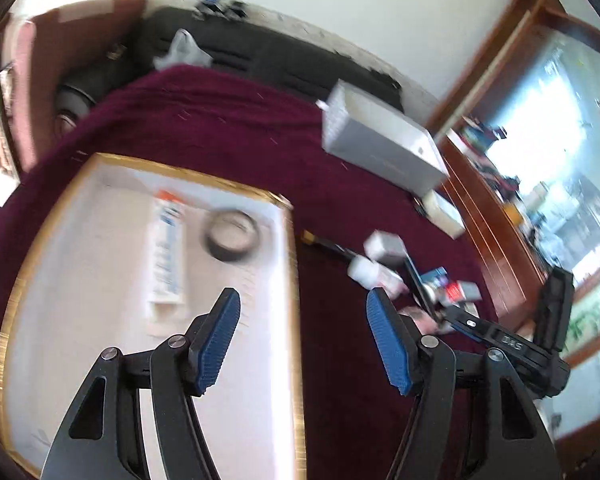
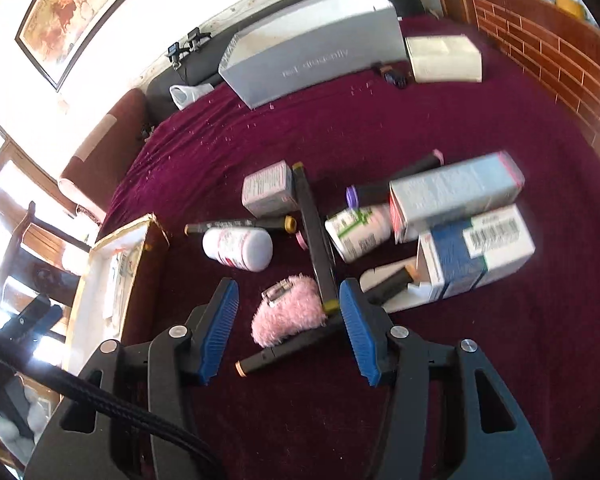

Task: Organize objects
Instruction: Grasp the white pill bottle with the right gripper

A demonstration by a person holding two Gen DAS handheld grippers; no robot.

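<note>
Maroon cloth (image 2: 220, 148) carries tray (image 1: 296, 320), boxes (image 2: 472, 196), bottles (image 2: 238, 248), markers (image 2: 316, 240).

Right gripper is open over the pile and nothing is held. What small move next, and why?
Probably lower the right gripper and close on the pink fuzzy clip. It lies between the open jaws, nearest of the loose things, and the white tray sits just to the left.

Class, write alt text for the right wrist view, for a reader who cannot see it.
The open right gripper hovers over a fluffy pink hair clip and black markers on a maroon cloth, with a white pill bottle and medicine boxes scattered beyond.
</note>
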